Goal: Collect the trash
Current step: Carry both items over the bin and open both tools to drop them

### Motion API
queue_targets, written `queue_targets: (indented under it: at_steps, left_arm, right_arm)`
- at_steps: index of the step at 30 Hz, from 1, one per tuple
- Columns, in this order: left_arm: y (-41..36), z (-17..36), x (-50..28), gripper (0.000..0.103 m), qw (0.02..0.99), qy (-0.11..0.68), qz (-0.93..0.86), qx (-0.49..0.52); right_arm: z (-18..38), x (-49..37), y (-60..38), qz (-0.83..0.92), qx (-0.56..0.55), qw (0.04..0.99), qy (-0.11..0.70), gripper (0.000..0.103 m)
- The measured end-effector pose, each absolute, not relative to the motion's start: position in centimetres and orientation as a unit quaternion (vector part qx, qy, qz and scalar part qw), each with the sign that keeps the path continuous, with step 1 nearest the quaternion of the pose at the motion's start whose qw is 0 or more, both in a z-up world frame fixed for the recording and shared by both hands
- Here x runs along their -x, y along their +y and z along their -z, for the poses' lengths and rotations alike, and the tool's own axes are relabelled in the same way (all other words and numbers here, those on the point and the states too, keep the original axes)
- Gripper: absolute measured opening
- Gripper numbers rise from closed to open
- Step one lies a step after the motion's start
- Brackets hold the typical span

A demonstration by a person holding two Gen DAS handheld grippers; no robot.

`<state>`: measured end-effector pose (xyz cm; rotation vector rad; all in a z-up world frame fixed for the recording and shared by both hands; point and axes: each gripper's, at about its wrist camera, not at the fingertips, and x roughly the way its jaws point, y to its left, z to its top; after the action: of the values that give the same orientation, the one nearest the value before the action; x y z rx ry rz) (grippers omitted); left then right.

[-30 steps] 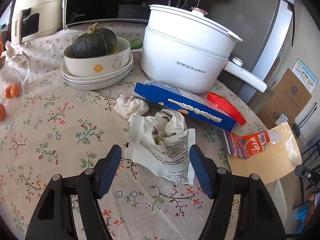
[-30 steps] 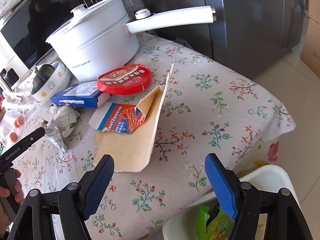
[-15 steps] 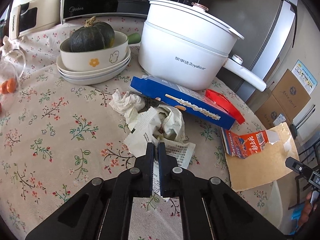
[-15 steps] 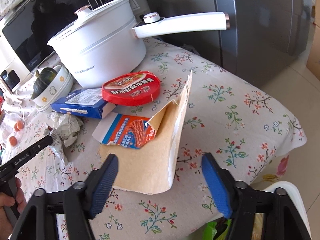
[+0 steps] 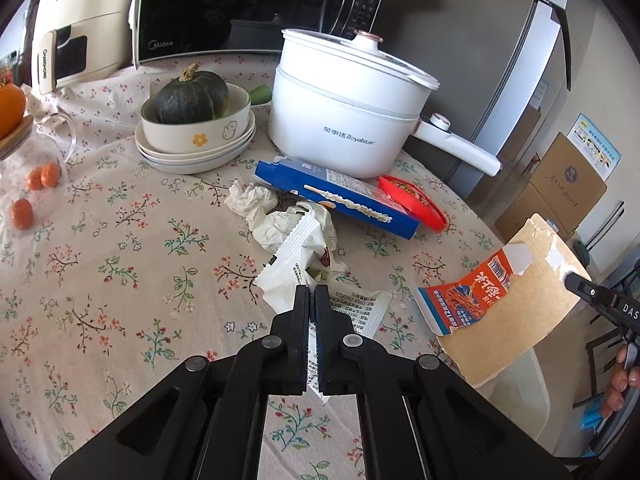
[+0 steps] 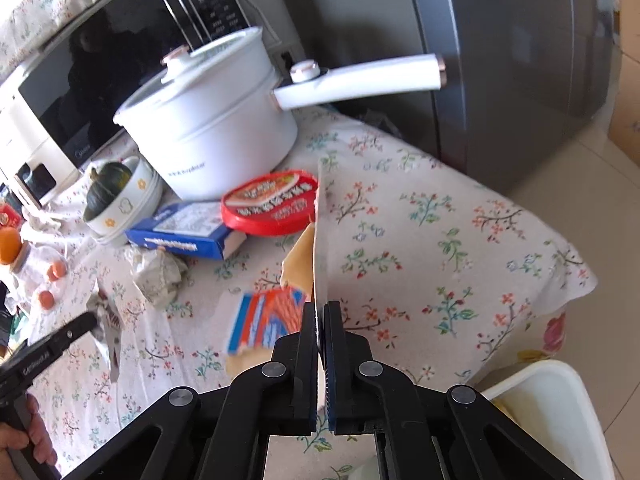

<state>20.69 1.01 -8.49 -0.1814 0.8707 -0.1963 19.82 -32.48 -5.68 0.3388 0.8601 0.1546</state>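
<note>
My left gripper (image 5: 311,294) is shut on a white snack wrapper (image 5: 298,256) and lifts its near edge off the floral tablecloth. My right gripper (image 6: 320,314) is shut on a torn brown cardboard box with an orange and blue printed flap (image 6: 266,318), held edge-on above the table; it also shows in the left wrist view (image 5: 508,300). A crumpled tissue (image 5: 250,200), a crumpled paper wrapper (image 5: 276,226), a blue box (image 5: 336,200) and a red lid (image 5: 412,200) lie beyond. The white trash bin (image 6: 552,392) stands below the table edge at right.
A white Royalstar pot (image 5: 344,116) with a long handle stands behind the trash. A bowl with a green pumpkin (image 5: 192,112) sits on stacked plates at left. A microwave (image 5: 240,8) and a grey fridge (image 6: 500,40) stand behind. Small oranges (image 5: 22,212) lie far left.
Both grippers have shut: the left on the white wrapper, which has risen, the right on the cardboard box, which now stands edge-on and is lifted.
</note>
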Motion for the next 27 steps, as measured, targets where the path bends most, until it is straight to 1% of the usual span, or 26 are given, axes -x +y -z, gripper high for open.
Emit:
queue_targets:
  at_steps: [5, 9, 12, 21, 27]
  left_arm:
    - [0.3, 6.5, -17.5, 0.002, 0.903, 0.410, 0.109, 0.072]
    - [-0.2, 6.2, -14.7, 0.002, 0.898, 0.407, 0.133, 0.105]
    - [-1.5, 6.3, -13.3, 0.002, 0.894, 0.408, 0.151, 0.109]
    - [-7.9, 6.6, -10.5, 0.002, 0.886, 0.407, 0.214, 0.053]
    - [-12.1, 7.6, -8.8, 0.002, 0.871, 0.417, 0.256, 0.025]
  right_arm:
    - [3.8, -18.0, -33.4, -0.073, -0.166, 0.900, 0.397, 0.001]
    - [2.7, -16.1, -34.0, -0.069, -0.163, 0.904, 0.389, 0.001]
    - [2.1, -14.4, -34.8, -0.065, -0.163, 0.907, 0.383, 0.001]
    - [0.8, -8.2, -39.2, -0.033, -0.159, 0.912, 0.376, 0.001]
    - [1.9, -5.1, -42.5, 0.005, -0.153, 0.909, 0.388, 0.001]
